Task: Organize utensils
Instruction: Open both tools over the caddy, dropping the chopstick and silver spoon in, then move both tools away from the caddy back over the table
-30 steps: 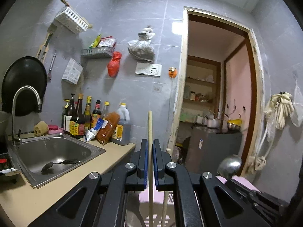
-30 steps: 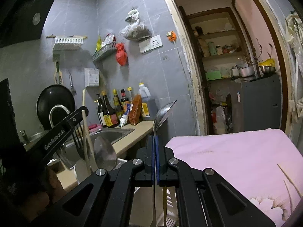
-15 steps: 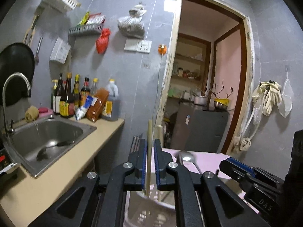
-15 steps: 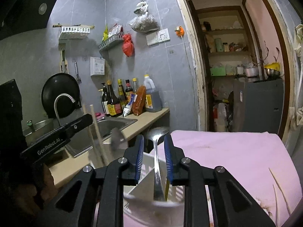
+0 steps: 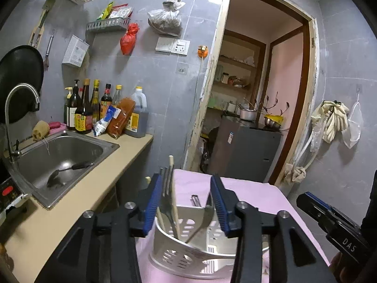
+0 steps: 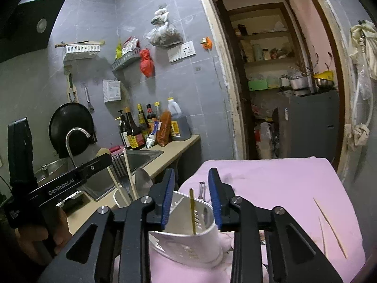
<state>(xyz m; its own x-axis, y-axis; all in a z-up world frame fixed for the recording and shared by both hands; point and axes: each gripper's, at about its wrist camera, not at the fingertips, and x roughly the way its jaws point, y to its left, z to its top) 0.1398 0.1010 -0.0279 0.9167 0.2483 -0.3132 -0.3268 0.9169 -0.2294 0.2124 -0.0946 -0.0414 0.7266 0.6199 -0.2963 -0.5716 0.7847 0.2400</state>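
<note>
Nearest to me, my left tool stands just above the white utensil holder, its jaws spreading apart with nothing pressed between the blue pads; the chopsticks and the dark metal handles rise between them untouched. My right tool hangs over the same holder from the other side, jaws also widening, and a thin yellow stick stands loose in the gap, clear of both pads. The holder sits on the pink-covered tabletop, at its edge nearest the sink. Inside it I see a spoon, a fork and chopsticks leaning toward the sink side, and a small metal piece by its far rim. Two thin sticks lie on the pink cloth, well apart from the holder. Beyond the holder, a dark ladle lies in the sink, and a row of sauce bottles stands against the grey wall behind it.
</note>
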